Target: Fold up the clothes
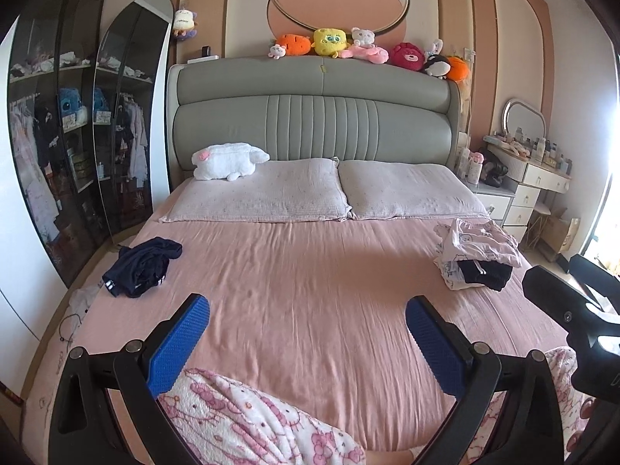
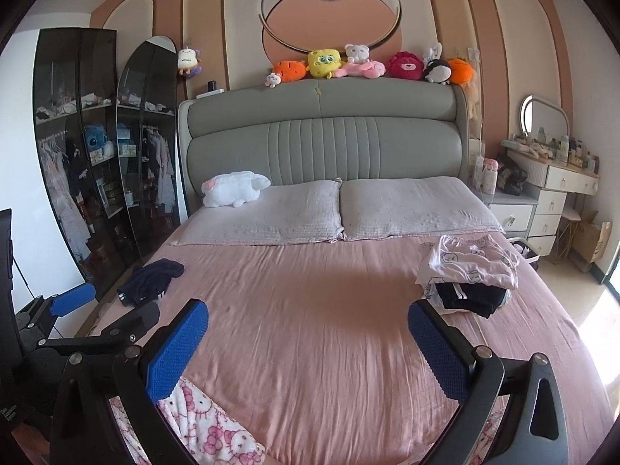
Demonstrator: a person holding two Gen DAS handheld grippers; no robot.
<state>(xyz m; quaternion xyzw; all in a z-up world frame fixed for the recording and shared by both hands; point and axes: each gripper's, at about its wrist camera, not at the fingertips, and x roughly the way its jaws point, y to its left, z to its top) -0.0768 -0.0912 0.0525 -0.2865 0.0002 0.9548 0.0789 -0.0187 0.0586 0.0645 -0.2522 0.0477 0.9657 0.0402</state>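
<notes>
A crumpled dark navy garment [image 1: 141,267] [image 2: 149,281] lies on the pink bed sheet [image 1: 310,290] [image 2: 310,310] at the left edge. On the right side sits a pile of clothes [image 1: 476,254] [image 2: 471,275], a pale pink printed top over a black item. My left gripper [image 1: 306,319] hangs open above the foot of the bed, nothing between its blue pads. My right gripper [image 2: 308,323] is open too, and empty. The left gripper also shows at the left of the right wrist view [image 2: 73,302]. Both grippers are well short of the clothes.
Two pillows [image 1: 321,190] and a white plush [image 1: 228,161] lie by the grey headboard [image 1: 310,116]. A pink cartoon-print blanket [image 1: 255,422] [image 2: 209,430] covers the bed's near edge. A dark glass wardrobe [image 1: 58,135] stands left, a dresser [image 1: 531,190] right.
</notes>
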